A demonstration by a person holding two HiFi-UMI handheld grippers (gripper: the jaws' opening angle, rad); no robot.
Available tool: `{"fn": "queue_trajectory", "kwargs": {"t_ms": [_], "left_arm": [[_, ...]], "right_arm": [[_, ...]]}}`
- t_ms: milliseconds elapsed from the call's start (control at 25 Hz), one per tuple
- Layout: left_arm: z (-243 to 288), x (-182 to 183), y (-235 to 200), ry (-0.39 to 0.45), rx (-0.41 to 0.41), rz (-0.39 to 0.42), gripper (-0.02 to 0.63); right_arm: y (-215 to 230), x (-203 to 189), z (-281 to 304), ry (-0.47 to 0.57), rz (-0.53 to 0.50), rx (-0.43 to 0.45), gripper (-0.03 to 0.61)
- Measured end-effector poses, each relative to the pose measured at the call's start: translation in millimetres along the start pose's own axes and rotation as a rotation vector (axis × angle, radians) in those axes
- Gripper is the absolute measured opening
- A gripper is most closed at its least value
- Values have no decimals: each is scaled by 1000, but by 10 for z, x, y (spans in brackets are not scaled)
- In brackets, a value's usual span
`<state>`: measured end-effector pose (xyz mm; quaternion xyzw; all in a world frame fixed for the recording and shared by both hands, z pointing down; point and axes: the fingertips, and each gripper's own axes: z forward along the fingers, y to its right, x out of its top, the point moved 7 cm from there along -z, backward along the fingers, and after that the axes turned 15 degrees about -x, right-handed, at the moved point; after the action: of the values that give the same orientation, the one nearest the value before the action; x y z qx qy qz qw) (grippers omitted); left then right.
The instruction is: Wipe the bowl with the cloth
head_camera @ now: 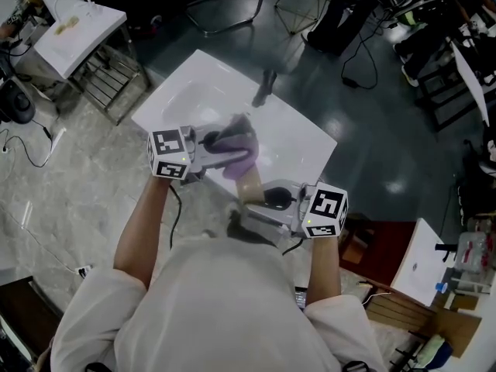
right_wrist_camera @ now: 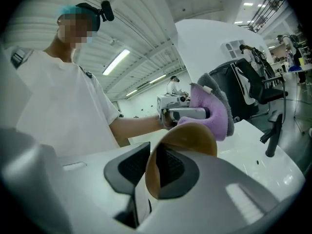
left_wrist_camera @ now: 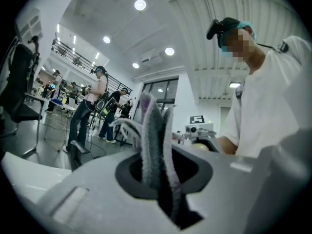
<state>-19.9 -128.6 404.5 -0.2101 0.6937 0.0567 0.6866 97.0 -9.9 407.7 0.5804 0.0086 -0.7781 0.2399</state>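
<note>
Two tools share the work. The left tool (left_wrist_camera: 157, 182) is clamped on a folded purple-and-grey fleecy cloth (left_wrist_camera: 152, 140). The pleats stand up out of its jaws, so a padded wad sticks out past the tips for rubbing. The right tool (right_wrist_camera: 150, 173) pinches the wall of a small round tan bowl (right_wrist_camera: 191, 141), with one jaw inside the rim and one outside. This holds the bowl tipped on edge just ahead of its tips. I judge that the tilt offers the rim and inner wall to the wad, which sits at the side of the bowl farthest from the right tool; whether it touches I cannot tell. Both are held above the white desk (head_camera: 194, 84), probably to leave room to turn the bowl.
</note>
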Motion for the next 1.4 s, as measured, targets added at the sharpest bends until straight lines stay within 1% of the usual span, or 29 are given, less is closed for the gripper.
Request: {"fn": "queue_trajectory", "kwargs": {"t_ms": [80, 200, 320, 360, 400, 520, 600, 680, 800, 880, 1040, 1120, 1240, 1320, 1400], "left_arm": [[-78, -67, -10, -11, 2, -16, 58], [-169, -175, -18, -23, 19, -37, 58], [-138, -275, 30, -18, -14, -45, 58], [-119, -294, 55, 11, -23, -51, 58], [-114, -302, 79, 65, -28, -59, 58], [-139, -318, 122, 278, -19, -85, 57], [-144, -355, 128, 378, -6, -103, 57], [-121, -391, 131, 429, -7, -123, 57], [-93, -425, 146, 463, -21, -138, 57], [-77, -439, 172, 473, -30, -140, 57], [29, -456, 241, 443, -54, -136, 57], [76, -427, 276, 429, -68, -127, 57], [148, -355, 331, 403, -93, -100, 58], [196, -287, 368, 378, -105, -71, 58], [234, -199, 395, 346, -115, -36, 58]], "right_arm": [[-13, 2, -15, 36, 9, 14, 43], [18, 54, -82, 111, 39, 12, 24], [51, 164, -157, 198, 53, 22, 15], [52, 209, -176, 228, 52, 24, 17], [55, 255, -195, 259, 53, 24, 17], [80, 366, -243, 338, 63, 16, 17], [96, 401, -245, 360, 69, 9, 17], [121, 433, -247, 389, 89, -1, 17], [196, 486, -237, 455, 142, -11, 17], [246, 506, -228, 492, 175, -22, 17], [337, 520, -254, 531, 220, -69, 17], [402, 526, -265, 536, 241, -111, 17], [512, 498, -250, 522, 278, -202, 17], [564, 452, -212, 489, 298, -259, 17], [589, 411, -172, 448, 308, -293, 17]]}}
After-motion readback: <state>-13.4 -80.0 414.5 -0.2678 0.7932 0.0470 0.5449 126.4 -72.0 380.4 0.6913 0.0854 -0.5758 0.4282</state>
